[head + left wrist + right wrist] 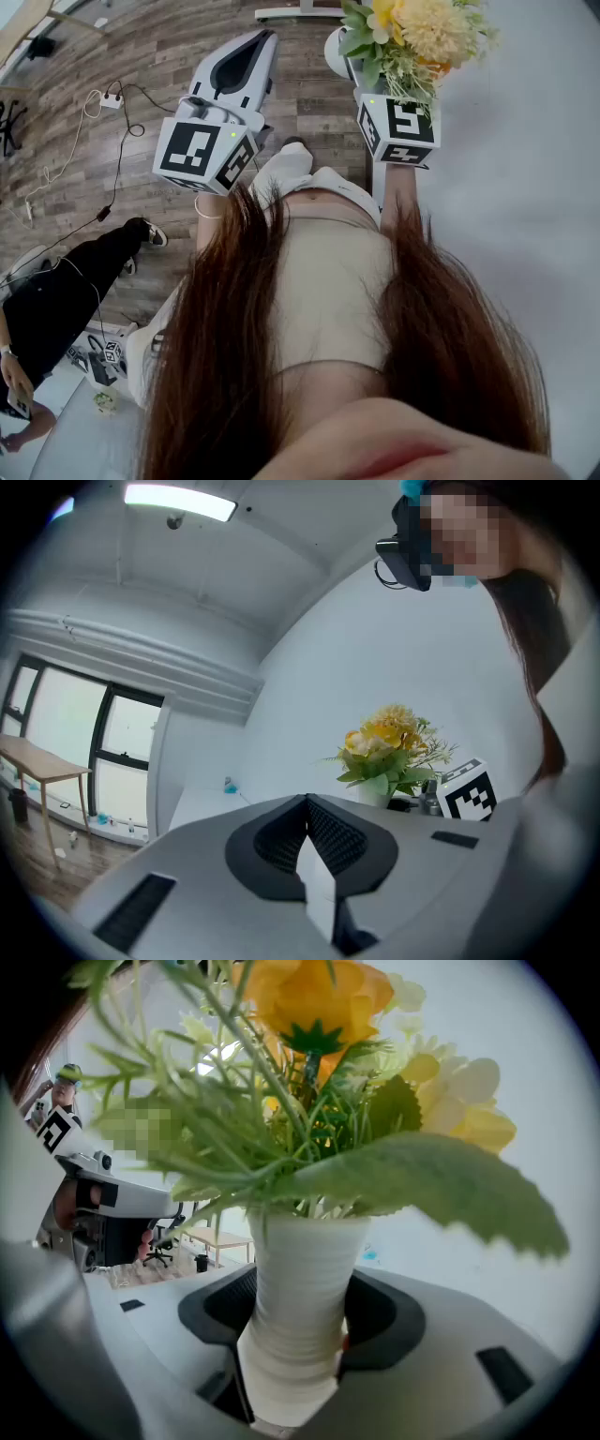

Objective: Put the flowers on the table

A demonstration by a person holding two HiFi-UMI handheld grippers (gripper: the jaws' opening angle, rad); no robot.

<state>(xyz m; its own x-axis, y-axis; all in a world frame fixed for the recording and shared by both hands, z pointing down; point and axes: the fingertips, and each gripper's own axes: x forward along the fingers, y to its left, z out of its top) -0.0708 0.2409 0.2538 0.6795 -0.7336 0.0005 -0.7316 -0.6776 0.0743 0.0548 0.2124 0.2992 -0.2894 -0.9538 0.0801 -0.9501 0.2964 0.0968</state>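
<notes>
Your right hand-held gripper [292, 1363] clamped on white vase [302, 1279], flowers [412, 36] upright, up in air beside bench [530, 197] edge. Your left hand-held gripper [309, 855] closed, empty. Carry vase well over bench, keep level, lower till base sits flat, then loosen.

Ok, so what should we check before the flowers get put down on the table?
1. Right tool has hold of the vase: ok, its pads press on the white sides.
2. Vase stands straight, flowers on top: ok.
3. Left tool is out of the way: ok, it is shut with nothing in it, off to the side over the floor.
4. Table is close by: ok, its white top is right beside the flowers.
5. Spot under the vase is free: cannot tell, the flowers hide it.
6. How high the vase bottom is above the table: cannot tell.
</notes>
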